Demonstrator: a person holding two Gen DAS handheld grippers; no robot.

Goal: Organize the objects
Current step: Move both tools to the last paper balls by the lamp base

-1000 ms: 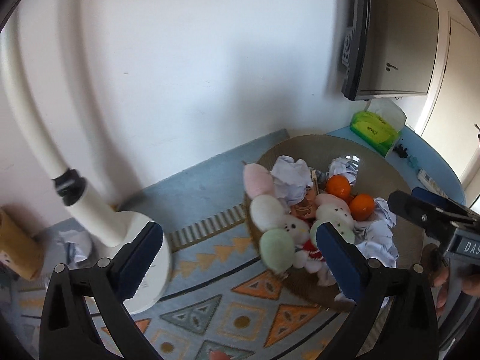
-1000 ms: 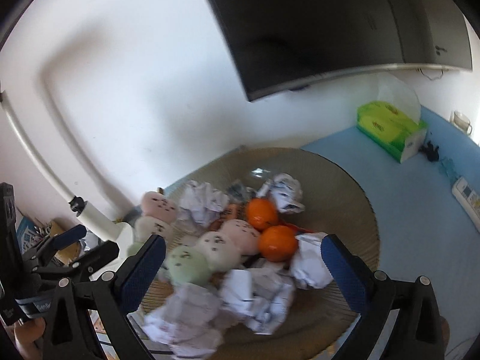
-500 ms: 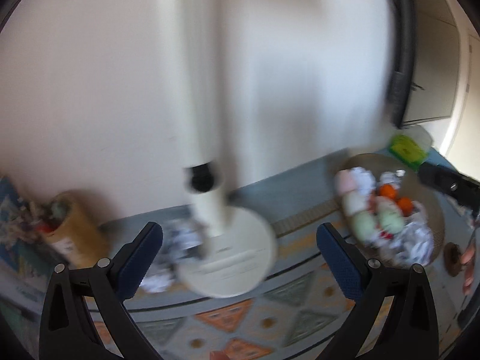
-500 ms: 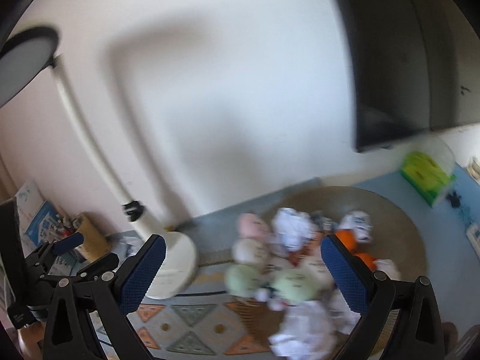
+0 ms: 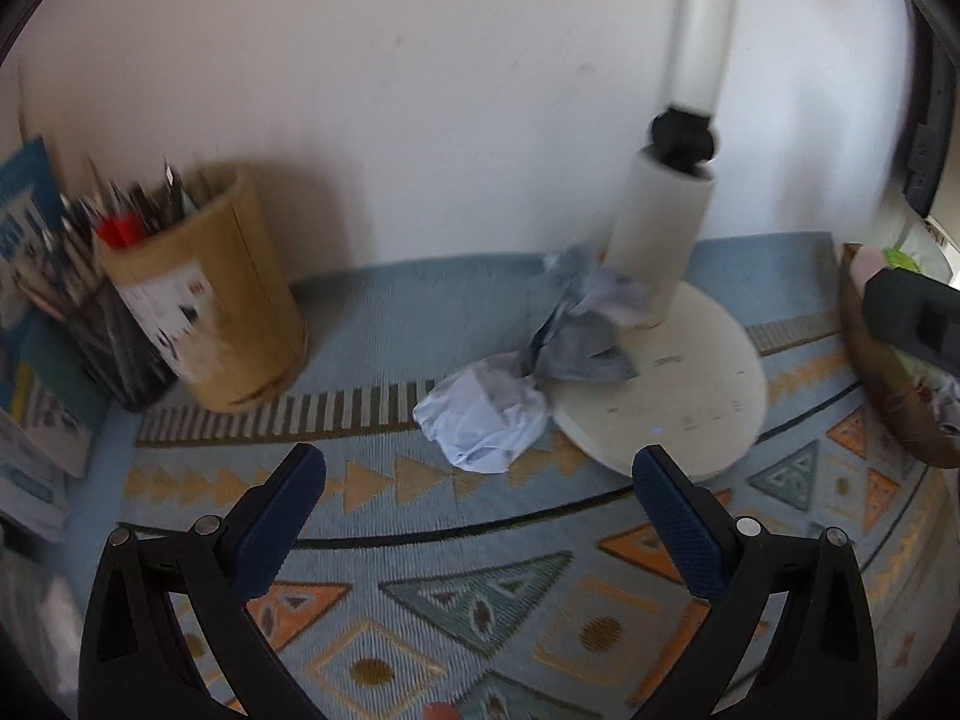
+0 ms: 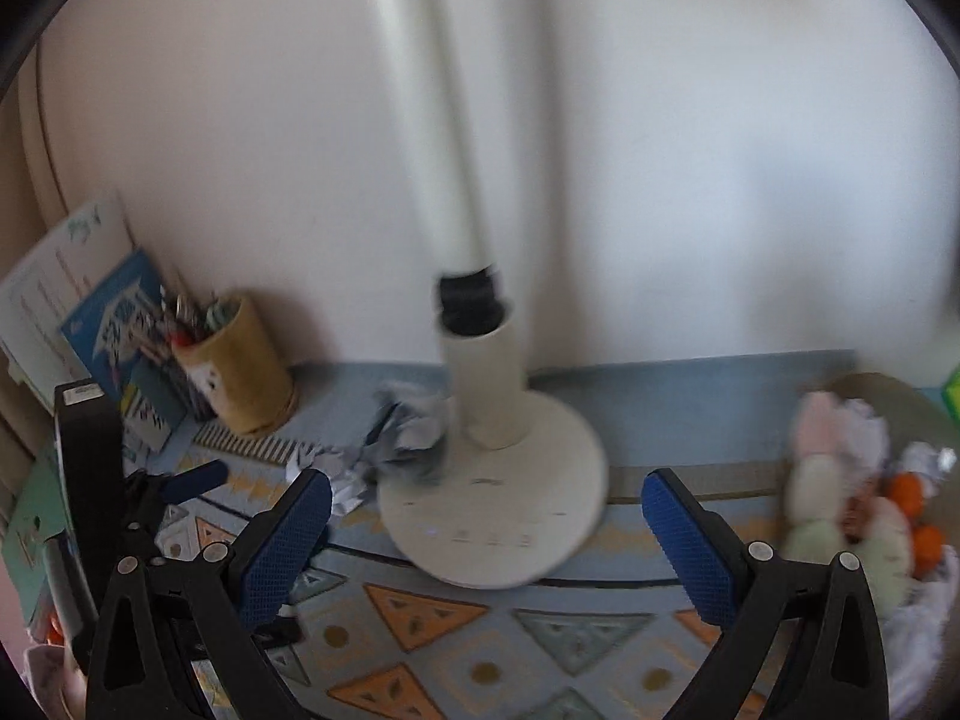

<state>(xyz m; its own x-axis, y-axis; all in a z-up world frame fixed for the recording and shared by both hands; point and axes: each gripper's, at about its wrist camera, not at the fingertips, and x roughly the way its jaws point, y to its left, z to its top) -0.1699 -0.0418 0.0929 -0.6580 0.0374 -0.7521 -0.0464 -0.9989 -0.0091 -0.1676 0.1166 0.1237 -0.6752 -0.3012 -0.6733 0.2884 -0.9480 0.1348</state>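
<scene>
Crumpled paper (image 5: 483, 420) lies on the patterned mat (image 5: 420, 540) just ahead of your left hand-held gripper (image 5: 480, 525), whose blue-padded jaws stand wide apart and hold nothing. A second, greyer paper wad (image 5: 585, 324) rests behind it, against the post and over the rim of the white lamp base (image 5: 690, 396). To the left, near the wall, a tan pen cup (image 5: 222, 300) full of pens stands upright beside leaning booklets (image 5: 30, 276).

Your right hand-held gripper (image 6: 486, 531) also hangs spread and empty above the mat, aimed at the lamp base (image 6: 492, 516), with the two paper wads (image 6: 384, 444) to the left of the base. In that right wrist view the woven basket (image 6: 870, 387) sits at the far right of the tabletop, holding pastel plush toys (image 6: 822, 480), oranges (image 6: 906, 492) and more balled paper (image 6: 924, 459); blur hides finer detail. The left hand-held gripper shows at that view's left edge, well apart from the basket.
</scene>
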